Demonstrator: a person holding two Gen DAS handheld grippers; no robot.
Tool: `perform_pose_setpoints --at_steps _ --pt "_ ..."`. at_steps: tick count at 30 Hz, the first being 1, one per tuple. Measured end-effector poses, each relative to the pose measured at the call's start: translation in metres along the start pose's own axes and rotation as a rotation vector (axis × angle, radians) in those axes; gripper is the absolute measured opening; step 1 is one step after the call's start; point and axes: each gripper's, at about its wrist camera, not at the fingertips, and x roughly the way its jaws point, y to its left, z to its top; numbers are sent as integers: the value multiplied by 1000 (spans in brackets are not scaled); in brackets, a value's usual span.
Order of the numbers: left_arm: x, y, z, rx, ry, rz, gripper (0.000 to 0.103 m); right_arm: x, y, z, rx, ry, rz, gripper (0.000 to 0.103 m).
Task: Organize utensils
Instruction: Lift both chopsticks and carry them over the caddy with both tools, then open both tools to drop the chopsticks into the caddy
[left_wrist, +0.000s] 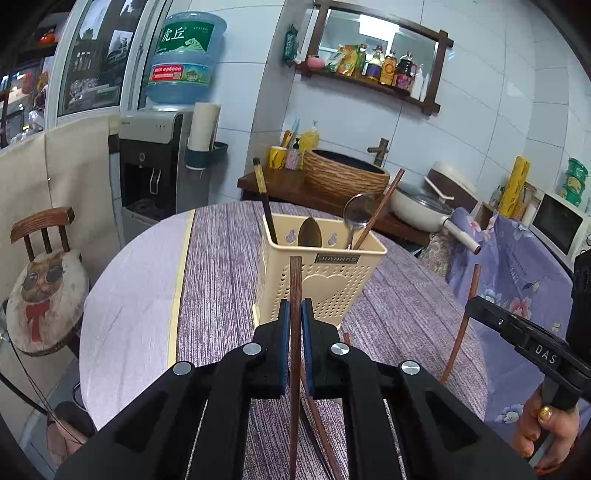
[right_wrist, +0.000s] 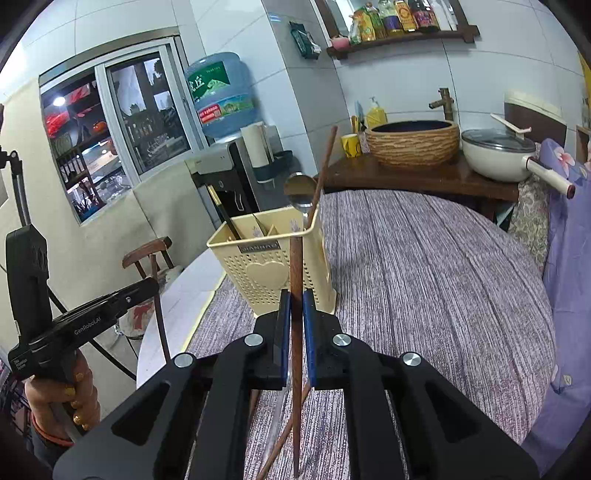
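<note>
A cream plastic utensil holder (left_wrist: 325, 280) (right_wrist: 266, 269) stands on the round table. In it are a black chopstick (left_wrist: 264, 199), a wooden spoon (left_wrist: 309, 232), a metal spoon (left_wrist: 357, 210) and a brown chopstick (left_wrist: 382, 205). My left gripper (left_wrist: 295, 308) is shut on an upright brown chopstick (left_wrist: 295, 280) just in front of the holder. My right gripper (right_wrist: 294, 299) is shut on another upright brown chopstick (right_wrist: 295, 258), also close to the holder. Each gripper shows in the other's view, left (right_wrist: 153, 284) and right (left_wrist: 471, 302). More chopsticks (right_wrist: 284, 435) lie on the cloth below.
The table wears a purple striped cloth (right_wrist: 424, 277). A chair with a cat cushion (left_wrist: 44, 295) stands left of it, with a water dispenser (left_wrist: 155, 158) behind. A basin (left_wrist: 345, 173) and a white pan (left_wrist: 417, 210) sit on the far counter. Floral fabric (left_wrist: 517, 277) hangs at right.
</note>
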Motion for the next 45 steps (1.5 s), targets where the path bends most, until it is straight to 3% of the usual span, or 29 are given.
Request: perform_pose_setpoints --at_steps 13,20,27,34,40,45 --pt "-19 4 11 8 -41 -18 7 -7 13 19 -22 -8 30 8" --pt "-32 1 33 15 -72 -39 7 -14 22 51 -44 -33 53 8" --pt "-55 -9 102 16 -204 -27 7 -24 48 127 -94 -151 3 8" --pt "-44 -15 166 -40 -316 23 7 -9 67 188 -97 -235 -65 8" --pt "-12 -18 170 -50 -370 70 7 30 62 190 -85 -222 -112 8" --pt "22 -13 144 -51 -326 83 7 70 45 163 -49 -158 -124 8"
